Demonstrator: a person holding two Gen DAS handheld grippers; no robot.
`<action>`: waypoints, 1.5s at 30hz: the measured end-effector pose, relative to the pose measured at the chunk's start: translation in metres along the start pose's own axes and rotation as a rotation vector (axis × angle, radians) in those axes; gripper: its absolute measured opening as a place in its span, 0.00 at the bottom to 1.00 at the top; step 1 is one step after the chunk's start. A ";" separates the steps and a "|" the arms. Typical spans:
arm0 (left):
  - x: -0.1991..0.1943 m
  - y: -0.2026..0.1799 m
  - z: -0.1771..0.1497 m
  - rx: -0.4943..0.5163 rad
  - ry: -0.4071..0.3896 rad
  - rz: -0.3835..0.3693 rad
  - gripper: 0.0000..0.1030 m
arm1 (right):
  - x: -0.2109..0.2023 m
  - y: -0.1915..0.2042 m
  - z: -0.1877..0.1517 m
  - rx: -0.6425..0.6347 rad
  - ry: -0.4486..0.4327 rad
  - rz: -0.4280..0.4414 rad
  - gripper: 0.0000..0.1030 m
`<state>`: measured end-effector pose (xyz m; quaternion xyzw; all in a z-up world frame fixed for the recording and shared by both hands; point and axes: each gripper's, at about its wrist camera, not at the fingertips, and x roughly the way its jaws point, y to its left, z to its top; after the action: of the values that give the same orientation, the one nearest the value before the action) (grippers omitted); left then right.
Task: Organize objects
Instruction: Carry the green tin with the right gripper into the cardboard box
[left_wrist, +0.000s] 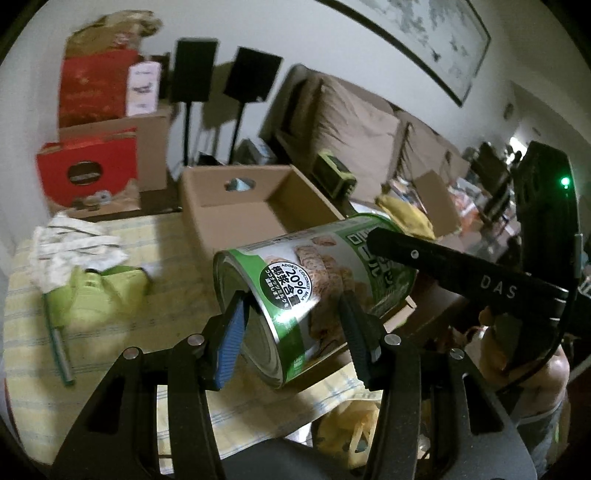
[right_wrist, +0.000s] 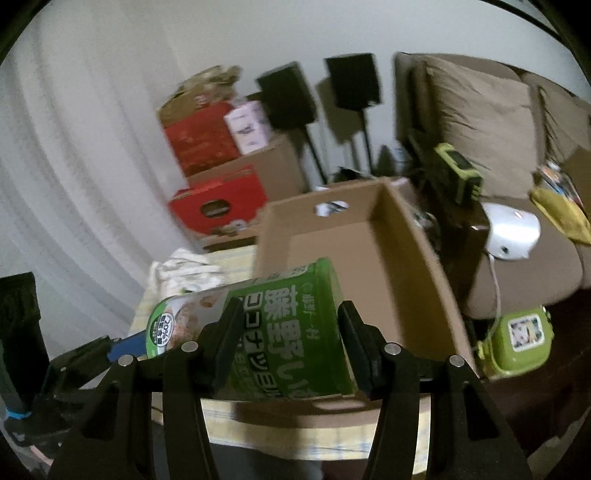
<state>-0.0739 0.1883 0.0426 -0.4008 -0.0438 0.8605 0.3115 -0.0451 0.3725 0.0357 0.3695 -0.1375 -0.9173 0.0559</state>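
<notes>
A green and white biscuit tin (left_wrist: 314, 280) lies on its side, held in the air between both grippers. My left gripper (left_wrist: 291, 325) is shut on its near end, blue pad on the left. My right gripper (right_wrist: 288, 343) is shut on the tin's green end (right_wrist: 280, 332); its black finger (left_wrist: 461, 273) crosses the tin in the left wrist view. An open cardboard box (left_wrist: 236, 210) stands just behind the tin on the yellow tablecloth (left_wrist: 122, 332). The box (right_wrist: 373, 258) looks empty in the right wrist view.
A lime green pouch (left_wrist: 96, 295) and a white cloth (left_wrist: 70, 247) lie left on the cloth, with a green pen. Red boxes (left_wrist: 88, 170) and speakers stand behind. A brown sofa (right_wrist: 491, 122), a white device (right_wrist: 511, 232) and a green lunch box (right_wrist: 521, 336) are right.
</notes>
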 end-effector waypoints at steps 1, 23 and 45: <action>0.004 -0.006 -0.002 0.012 -0.004 -0.004 0.46 | -0.002 -0.006 -0.001 0.008 -0.001 -0.010 0.53; 0.082 -0.019 -0.019 0.046 0.170 0.059 0.46 | 0.049 -0.072 -0.024 0.146 0.079 -0.060 0.53; -0.013 0.058 -0.034 -0.056 0.071 0.144 0.71 | 0.034 -0.014 -0.067 -0.088 0.168 -0.188 0.52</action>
<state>-0.0722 0.1286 0.0089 -0.4417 -0.0278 0.8644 0.2388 -0.0231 0.3645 -0.0371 0.4535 -0.0568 -0.8895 -0.0029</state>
